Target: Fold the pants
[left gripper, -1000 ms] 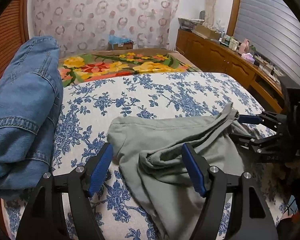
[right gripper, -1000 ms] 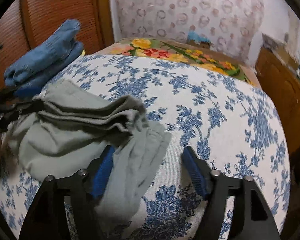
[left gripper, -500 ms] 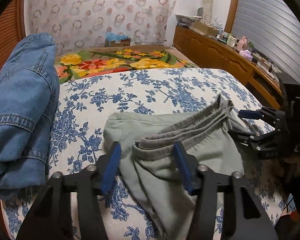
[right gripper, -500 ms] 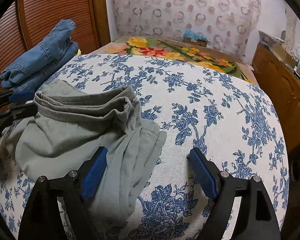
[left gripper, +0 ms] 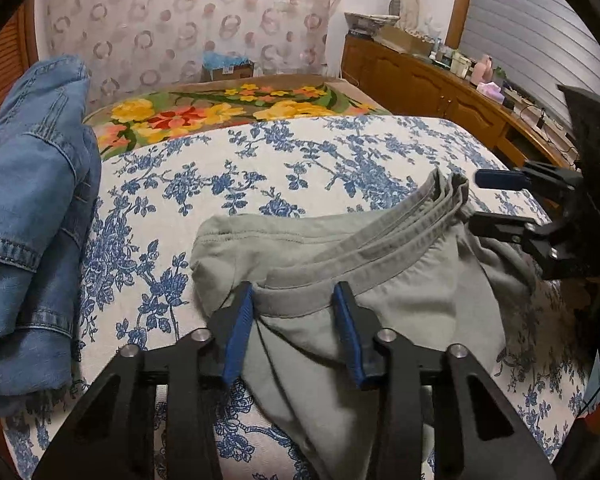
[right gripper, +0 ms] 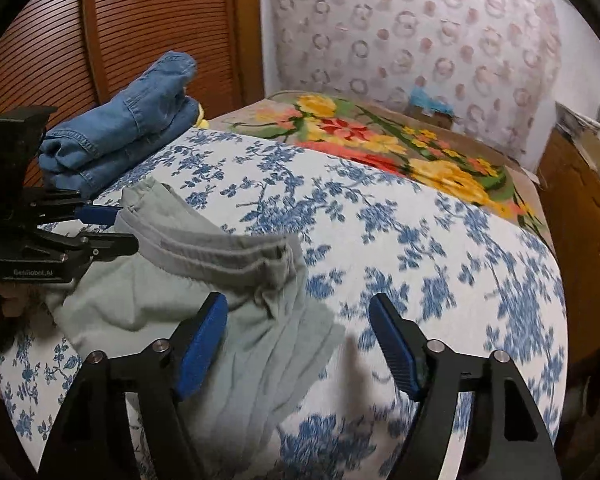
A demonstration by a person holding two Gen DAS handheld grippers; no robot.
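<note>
From my left wrist, the room is a bedroom: a curtain with ring print at the back, a wooden sideboard along the right wall, and below me a bed under a blue floral bedspread, with a bright flowered blanket beyond it. A folded stack of denim jeans lies on the bed's left edge. The grey pants lie crumpled on the bedspread right in front of me. My left fingers have just been closing and now stand narrow, a bunch of the waistband between the blue pads; I cannot tell whether they press on it. At the right, my right fingers stand apart at the far end of the waistband.

From my right wrist, a slatted wooden door stands behind the jeans. The pants lie at lower left on the bedspread. My right fingers have just been closing a little but stand wide, the left pad over the grey cloth, the right one over bare bedspread, gripping nothing. My left fingers sit at the waistband's end.
</note>
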